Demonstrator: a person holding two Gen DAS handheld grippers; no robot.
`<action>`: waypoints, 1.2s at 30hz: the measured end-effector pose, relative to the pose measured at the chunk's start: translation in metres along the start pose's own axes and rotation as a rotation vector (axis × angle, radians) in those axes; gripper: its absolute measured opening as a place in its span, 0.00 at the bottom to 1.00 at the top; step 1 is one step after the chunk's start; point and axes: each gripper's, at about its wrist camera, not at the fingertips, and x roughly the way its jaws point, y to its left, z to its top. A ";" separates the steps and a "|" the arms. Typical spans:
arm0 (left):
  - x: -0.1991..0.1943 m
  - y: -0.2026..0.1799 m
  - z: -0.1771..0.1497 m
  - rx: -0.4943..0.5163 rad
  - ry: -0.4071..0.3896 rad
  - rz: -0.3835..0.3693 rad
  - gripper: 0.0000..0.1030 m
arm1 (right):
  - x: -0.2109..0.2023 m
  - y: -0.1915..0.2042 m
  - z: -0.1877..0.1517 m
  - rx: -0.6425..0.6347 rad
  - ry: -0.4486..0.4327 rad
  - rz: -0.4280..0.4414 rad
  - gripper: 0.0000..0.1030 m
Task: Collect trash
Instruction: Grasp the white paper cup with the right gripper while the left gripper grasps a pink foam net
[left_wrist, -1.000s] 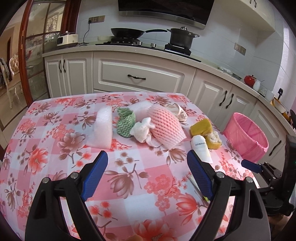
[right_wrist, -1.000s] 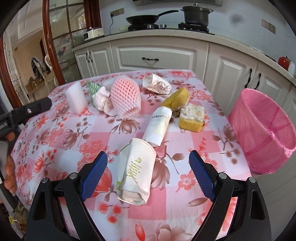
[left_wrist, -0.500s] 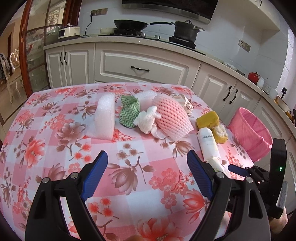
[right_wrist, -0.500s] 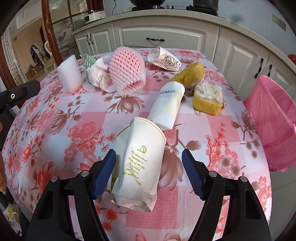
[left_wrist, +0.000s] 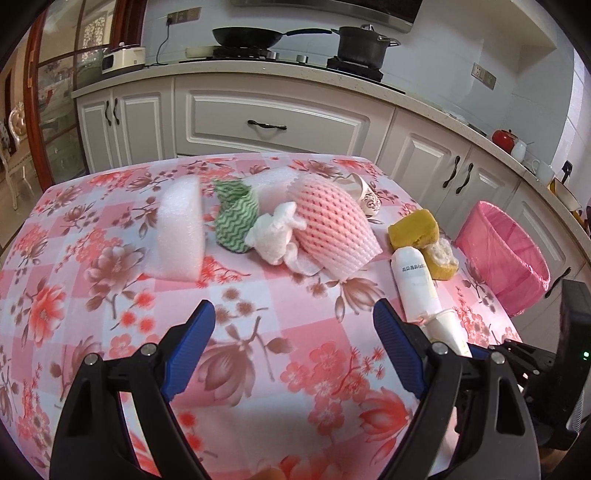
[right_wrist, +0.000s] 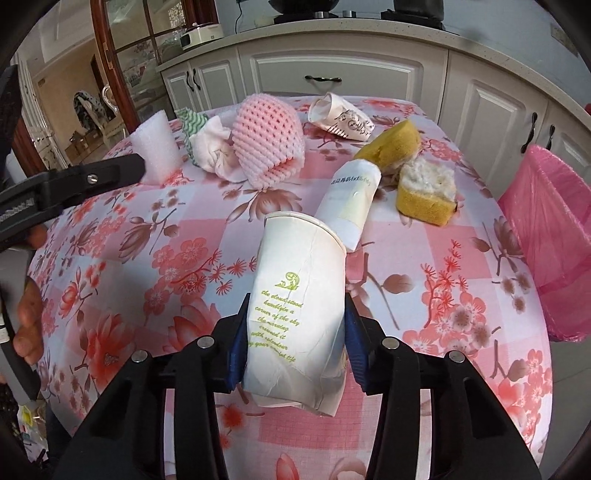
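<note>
Grip step w/ the right gripper (right_wrist: 295, 343): its blue pads sit against both sides of the white paper cup (right_wrist: 301, 295), which lies on its side on the floral tablecloth (right_wrist: 147, 258), open rim pointing away, touching the white tube (right_wrist: 351, 201) just beyond it. Jaws have just been closing, cup between them, and now look clamped on its lower body. To do this well, squeeze should stay light, since thin creased paper will prob. buckle and slip; lift straight up first so the rim clears the tube w/o dragging it, then swing right to the pink-lined bin (right_wrist: 546, 236) beside the table edge, and release only once the cup is over the opening. Left gripper (left_wrist: 293, 350) hangs wide open over bare cloth, holding nothing, short of the pile: white foam block (left_wrist: 181, 232), green zigzag cloth (left_wrist: 236, 218), white rag (left_wrist: 275, 236), pink foam net (left_wrist: 328, 225), yellow sponges (left_wrist: 413, 229). Vs. the earlier frames: the right jaws stood wide apart on either side of the cup, clear of it; now they are in on it, and the cup looks larger and closer in that view. Left view shows the pile nearer and lower in frame; trash items themselves appear unmoved.
</note>
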 end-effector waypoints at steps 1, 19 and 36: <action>0.003 -0.003 0.003 0.003 0.002 -0.003 0.82 | -0.002 -0.002 0.001 0.004 -0.006 0.001 0.43; 0.054 -0.044 0.074 0.045 -0.002 -0.034 0.81 | -0.032 -0.053 0.036 0.066 -0.113 -0.052 0.43; 0.130 -0.053 0.090 0.069 0.182 0.060 0.57 | -0.045 -0.097 0.051 0.123 -0.166 -0.099 0.43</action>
